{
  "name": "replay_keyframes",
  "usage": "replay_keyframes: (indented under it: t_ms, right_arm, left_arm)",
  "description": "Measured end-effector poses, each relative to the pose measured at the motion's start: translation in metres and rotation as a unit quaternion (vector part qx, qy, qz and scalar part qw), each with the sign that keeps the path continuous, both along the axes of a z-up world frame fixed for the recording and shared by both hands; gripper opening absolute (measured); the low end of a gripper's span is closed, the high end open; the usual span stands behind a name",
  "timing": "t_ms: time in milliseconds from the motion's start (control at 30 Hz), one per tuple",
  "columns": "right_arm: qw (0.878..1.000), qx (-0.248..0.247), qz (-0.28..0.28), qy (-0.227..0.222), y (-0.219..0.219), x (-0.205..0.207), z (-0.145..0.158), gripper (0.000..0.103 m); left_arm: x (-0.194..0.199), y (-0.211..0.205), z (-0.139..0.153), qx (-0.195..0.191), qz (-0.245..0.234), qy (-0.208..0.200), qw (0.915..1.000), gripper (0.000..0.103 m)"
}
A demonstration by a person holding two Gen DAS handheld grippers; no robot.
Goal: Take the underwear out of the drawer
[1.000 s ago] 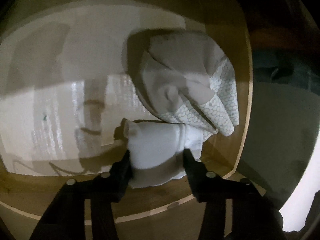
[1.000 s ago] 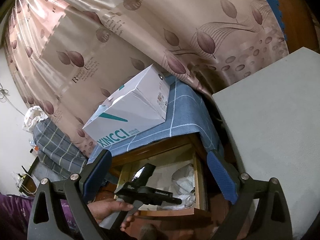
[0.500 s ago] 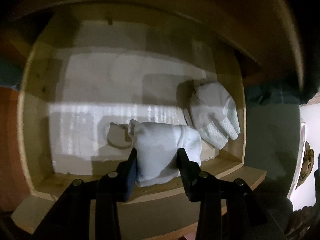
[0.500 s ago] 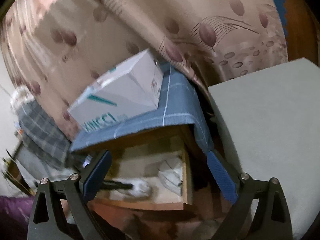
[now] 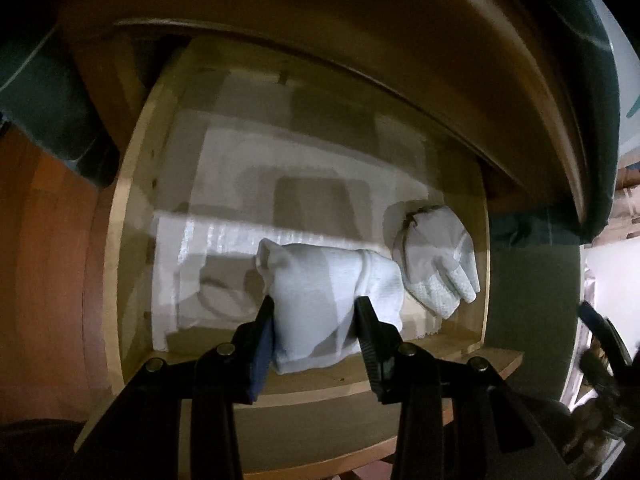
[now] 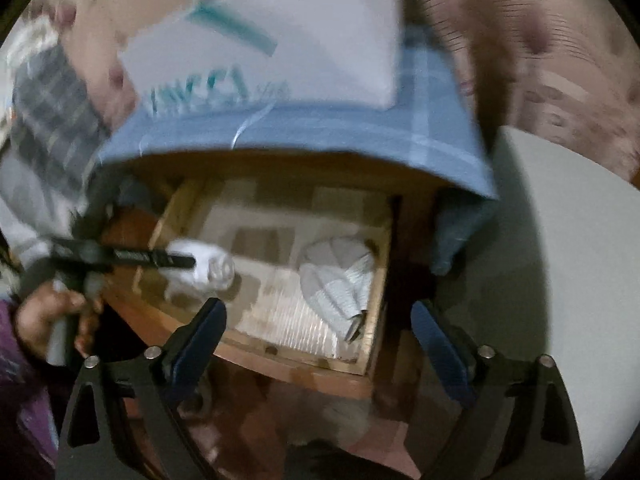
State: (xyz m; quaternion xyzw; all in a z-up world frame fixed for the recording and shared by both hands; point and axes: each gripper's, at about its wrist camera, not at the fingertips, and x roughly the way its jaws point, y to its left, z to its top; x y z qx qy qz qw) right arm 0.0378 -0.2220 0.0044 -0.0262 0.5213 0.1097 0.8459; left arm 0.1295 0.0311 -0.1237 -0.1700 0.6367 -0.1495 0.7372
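My left gripper [image 5: 314, 312] is shut on a rolled white underwear piece [image 5: 320, 292], held above the front of the open wooden drawer [image 5: 132, 184]. In the right wrist view the same roll [image 6: 202, 266] hangs in the left gripper [image 6: 192, 261] over the drawer's left side. A second folded white piece with a patterned band [image 5: 440, 258] lies at the drawer's right side [image 6: 340, 276]. My right gripper [image 6: 318, 322] hovers above the drawer's front edge [image 6: 304, 364]; its jaws are closing with nothing between them.
A white liner [image 5: 304, 168] covers the drawer bottom. Blue checked cloth [image 6: 320, 128] drapes the cabinet top, with a white box [image 6: 280, 40] on it. Patterned curtain [image 6: 540, 52] hangs behind. A pale grey surface [image 6: 560, 260] lies right of the cabinet. A hand [image 6: 44, 320] holds the left gripper.
The left gripper has lifted the white roll and drawn back from the drawer, so more of the drawer shows. The right gripper has swung down over the drawer, its fingers a little closer together.
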Motion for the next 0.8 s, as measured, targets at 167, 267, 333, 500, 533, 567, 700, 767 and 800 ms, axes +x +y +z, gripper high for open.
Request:
replay_keyframes:
  t_ms: [167,267,333,500,533,567,700,767,800]
  right_arm:
    - [0.995,-0.070,0.056,0.054,0.042,0.029,-0.052,0.071]
    - [0.988,-0.099,0.077,0.094,0.055,0.042,-0.086,0.065]
    - [0.982,-0.127,0.087,0.106,0.059,0.047,-0.099,0.065]
    - [0.972,-0.178,0.098,0.121,0.067,0.060,-0.122,0.065]
    - [0.969,-0.187,0.100,0.125,0.069,0.064,-0.127,0.066]
    - [0.967,-0.193,0.102,0.130,0.070,0.067,-0.132,0.066]
    - [0.956,-0.230,0.115,0.144,0.077,0.073,-0.149,0.069]
    - [0.951,-0.243,0.118,0.149,0.079,0.075,-0.156,0.070]
    - [0.946,-0.255,0.121,0.157,0.078,0.076,-0.161,0.072]
  left_arm:
    - [0.000,0.003,-0.003,-0.009,0.010,-0.001,0.9999,0.039]
    - [0.001,0.008,-0.004,-0.014,0.020,0.003,0.9997,0.040]
    - [0.001,0.011,-0.005,-0.016,0.025,0.007,0.9995,0.040]
    - [0.003,0.012,-0.009,-0.020,0.033,0.016,0.9991,0.040]
    - [0.003,0.012,-0.009,-0.019,0.032,0.017,0.9992,0.040]
    - [0.003,0.012,-0.009,-0.017,0.031,0.016,0.9992,0.040]
    - [0.002,0.012,-0.009,-0.013,0.027,0.015,0.9994,0.040]
    - [0.002,0.011,-0.009,-0.010,0.028,0.014,0.9995,0.040]
    - [0.002,0.012,-0.010,-0.011,0.028,0.015,0.9994,0.040]
